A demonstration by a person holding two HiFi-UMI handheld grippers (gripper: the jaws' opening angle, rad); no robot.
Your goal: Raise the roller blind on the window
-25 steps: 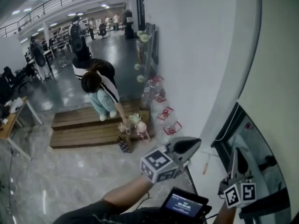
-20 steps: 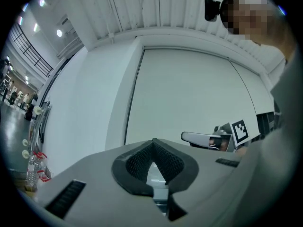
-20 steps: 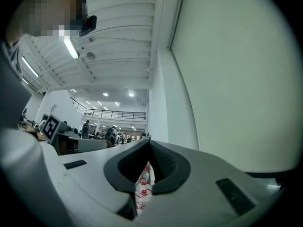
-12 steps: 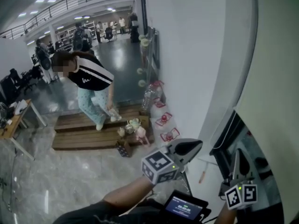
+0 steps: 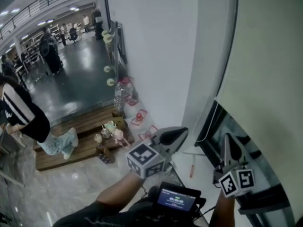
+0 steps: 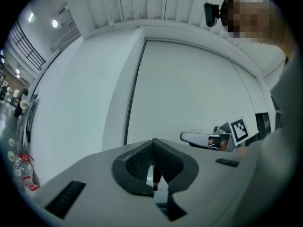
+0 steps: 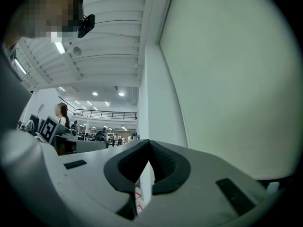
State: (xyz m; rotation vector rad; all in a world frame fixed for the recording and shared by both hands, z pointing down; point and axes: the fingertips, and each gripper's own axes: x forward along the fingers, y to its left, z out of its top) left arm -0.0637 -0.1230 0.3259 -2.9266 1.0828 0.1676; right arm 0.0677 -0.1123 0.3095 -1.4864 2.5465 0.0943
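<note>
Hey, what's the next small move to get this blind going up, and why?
Probably open the left gripper and ease it onto the thin cord hanging beside the window: its jaws are shut and empty, and the blind covers most of the glass.

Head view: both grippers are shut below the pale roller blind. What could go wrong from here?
1. The thin white cord loop at the window frame's left edge is slim; the shut left gripper or right gripper could miss it or lose it mid-pull.
2. The small red-handled tool on the white sill lies just below that cord and might get knocked off.
</note>
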